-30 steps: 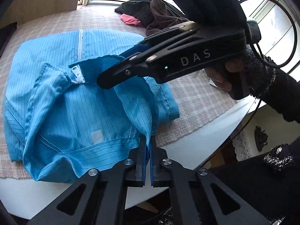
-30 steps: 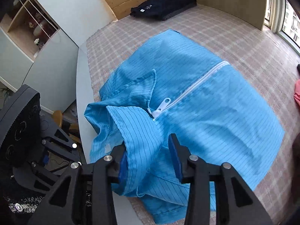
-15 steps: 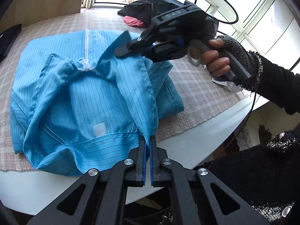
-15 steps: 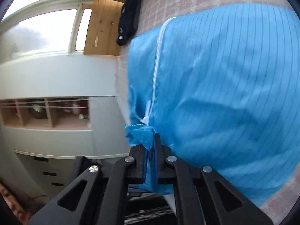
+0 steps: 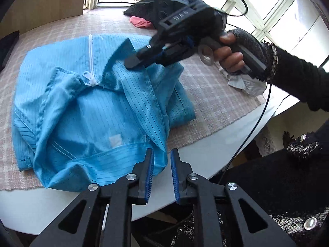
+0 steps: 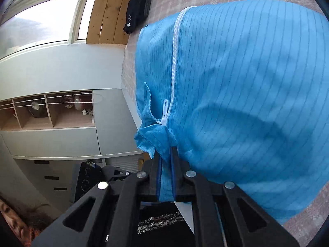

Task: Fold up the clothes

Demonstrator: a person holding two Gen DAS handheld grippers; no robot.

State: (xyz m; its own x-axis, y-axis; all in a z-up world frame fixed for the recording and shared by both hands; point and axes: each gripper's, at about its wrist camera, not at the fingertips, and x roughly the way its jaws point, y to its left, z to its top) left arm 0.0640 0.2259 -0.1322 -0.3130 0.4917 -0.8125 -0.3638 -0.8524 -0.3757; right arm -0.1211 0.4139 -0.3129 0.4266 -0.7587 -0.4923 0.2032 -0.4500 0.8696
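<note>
Blue striped fabric at the near hem of the jacket (image 5: 98,111) has just been released: the left gripper (image 5: 161,173), clamped on it half a second ago, is now parted, with the loose edge lying just between its pads, perhaps brushing the left one. That corner seems to be set down or about to be regripped. Farther off, the collar flap (image 6: 152,138) is kept pinched and lifted by the closed right gripper (image 6: 165,177). The jacket lies on the checked cloth (image 5: 205,86) over the worktop (image 5: 185,160).
</note>
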